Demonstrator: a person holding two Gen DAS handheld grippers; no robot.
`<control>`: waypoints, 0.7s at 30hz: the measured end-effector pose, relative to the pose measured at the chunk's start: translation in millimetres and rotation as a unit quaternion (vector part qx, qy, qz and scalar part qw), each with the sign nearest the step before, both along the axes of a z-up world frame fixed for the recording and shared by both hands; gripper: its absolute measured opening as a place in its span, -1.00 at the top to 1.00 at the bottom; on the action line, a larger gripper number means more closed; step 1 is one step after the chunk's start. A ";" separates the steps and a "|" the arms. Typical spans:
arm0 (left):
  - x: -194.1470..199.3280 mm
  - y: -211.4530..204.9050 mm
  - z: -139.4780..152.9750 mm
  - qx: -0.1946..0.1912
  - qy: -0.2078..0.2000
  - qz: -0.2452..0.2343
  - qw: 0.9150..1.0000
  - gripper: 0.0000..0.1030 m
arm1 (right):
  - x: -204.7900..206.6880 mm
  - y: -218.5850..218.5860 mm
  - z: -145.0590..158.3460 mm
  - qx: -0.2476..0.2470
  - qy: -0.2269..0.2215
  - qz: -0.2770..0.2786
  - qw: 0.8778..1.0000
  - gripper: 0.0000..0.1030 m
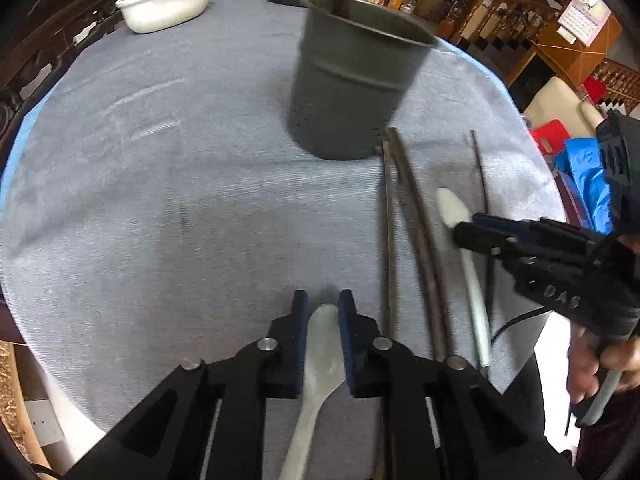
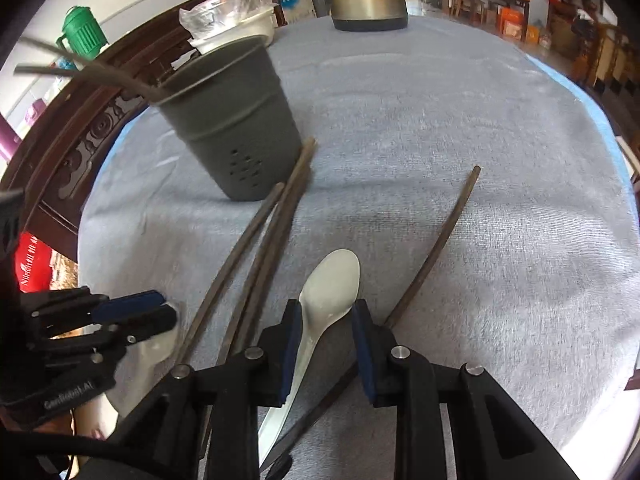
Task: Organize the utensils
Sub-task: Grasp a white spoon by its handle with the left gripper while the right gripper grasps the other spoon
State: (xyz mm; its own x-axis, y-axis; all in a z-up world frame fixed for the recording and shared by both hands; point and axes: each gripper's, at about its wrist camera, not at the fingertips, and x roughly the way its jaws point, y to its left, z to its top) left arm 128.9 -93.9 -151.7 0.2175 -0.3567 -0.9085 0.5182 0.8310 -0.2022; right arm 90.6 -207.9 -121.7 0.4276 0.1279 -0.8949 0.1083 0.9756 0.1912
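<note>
each claw, the left claw (image 1: 323,312) and the right claw (image 2: 326,320), sits half open around its own white spoon (image 1: 320,344) (image 2: 330,284) near the tabletop's (image 1: 160,200) front edge.

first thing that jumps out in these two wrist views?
Each gripper straddles a white spoon lying on the grey cloth: the left gripper around the left spoon, the right gripper around the right spoon, fingers apart. Behind them stands the dark grey utensil holder, with loose chopsticks beside it.
</note>
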 end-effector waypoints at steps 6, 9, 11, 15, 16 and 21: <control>12.1 18.1 2.4 -0.001 0.008 0.019 1.000 0.69 | 13.6 3.0 0.9 -0.010 0.039 0.006 0.999 0.42; 19.1 24.3 0.3 0.006 0.016 0.027 0.999 0.41 | 23.5 2.6 1.0 -0.013 0.057 -0.001 0.998 0.41; 21.6 23.8 0.0 0.002 0.021 0.025 0.999 0.37 | 29.1 4.3 1.2 -0.020 0.064 0.001 0.998 0.36; 25.7 18.9 -2.4 0.006 0.017 0.020 1.000 0.37 | 39.9 12.6 0.9 -0.035 0.066 0.018 0.997 0.14; 26.6 18.3 -3.0 0.005 0.018 0.019 1.000 0.37 | 41.2 13.8 0.6 -0.038 0.065 0.022 0.997 0.11; 35.4 27.0 -6.5 0.001 0.019 0.020 1.000 0.84 | 46.7 20.8 0.3 -0.072 0.071 0.044 0.994 0.31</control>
